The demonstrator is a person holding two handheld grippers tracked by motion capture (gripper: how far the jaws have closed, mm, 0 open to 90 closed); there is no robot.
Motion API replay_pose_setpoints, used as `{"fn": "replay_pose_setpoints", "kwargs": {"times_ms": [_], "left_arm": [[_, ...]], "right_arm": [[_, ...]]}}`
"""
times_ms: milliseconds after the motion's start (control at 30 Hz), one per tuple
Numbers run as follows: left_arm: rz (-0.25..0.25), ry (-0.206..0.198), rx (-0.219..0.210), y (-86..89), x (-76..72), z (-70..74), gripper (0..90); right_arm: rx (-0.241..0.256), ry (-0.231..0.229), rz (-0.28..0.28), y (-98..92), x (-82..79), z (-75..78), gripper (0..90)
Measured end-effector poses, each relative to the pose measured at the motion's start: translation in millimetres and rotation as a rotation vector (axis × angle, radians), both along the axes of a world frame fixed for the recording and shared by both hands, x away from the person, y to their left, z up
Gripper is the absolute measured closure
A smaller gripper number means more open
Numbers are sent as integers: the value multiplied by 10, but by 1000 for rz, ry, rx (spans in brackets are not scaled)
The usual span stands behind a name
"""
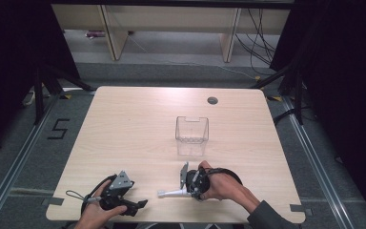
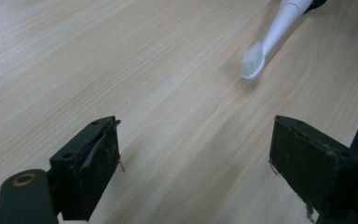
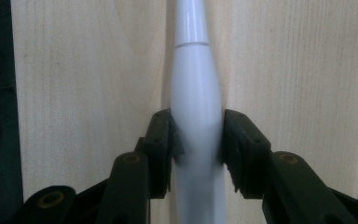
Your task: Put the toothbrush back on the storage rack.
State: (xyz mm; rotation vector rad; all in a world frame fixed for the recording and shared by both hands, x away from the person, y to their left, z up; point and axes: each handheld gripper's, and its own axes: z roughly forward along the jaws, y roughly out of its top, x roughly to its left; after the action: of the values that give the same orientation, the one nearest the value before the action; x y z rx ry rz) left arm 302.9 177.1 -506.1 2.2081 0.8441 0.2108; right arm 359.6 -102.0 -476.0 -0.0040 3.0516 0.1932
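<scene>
A white electric toothbrush [image 1: 170, 193] lies low over the front of the wooden table [image 1: 133, 133], head pointing left. My right gripper [image 1: 187, 191] is shut on its handle. In the right gripper view both jaws press the sides of the toothbrush body [image 3: 196, 88], with my right gripper [image 3: 197, 135] squeezing its widest part. My left gripper [image 1: 142, 204] sits at the front left, held by a hand, jaws pointing right toward the brush. In the left gripper view my left gripper [image 2: 196, 158] is open with bare table between its jaws, and the bristled toothbrush head [image 2: 253, 60] lies ahead of it.
A clear plastic box [image 1: 191, 130] stands upright at the table's middle, beyond the right hand. A round cable hole [image 1: 212, 100] sits near the far edge. Black curtains and stands flank the table, with wooden furniture legs behind.
</scene>
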Motion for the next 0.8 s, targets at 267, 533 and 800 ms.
{"fn": "replay_pose_setpoints", "kwargs": {"times_ms": [267, 533, 800], "left_arm": [[-1, -1, 1, 0, 0, 0, 152], [-1, -2, 0, 1, 0, 1, 151], [-2, -4, 1, 1, -2, 3, 152]], "right_arm": [[5, 21, -32, 12, 11, -5, 654], [-73, 34, -24, 78, 9, 16, 657], [-107, 48, -30, 118, 6, 22, 659]]}}
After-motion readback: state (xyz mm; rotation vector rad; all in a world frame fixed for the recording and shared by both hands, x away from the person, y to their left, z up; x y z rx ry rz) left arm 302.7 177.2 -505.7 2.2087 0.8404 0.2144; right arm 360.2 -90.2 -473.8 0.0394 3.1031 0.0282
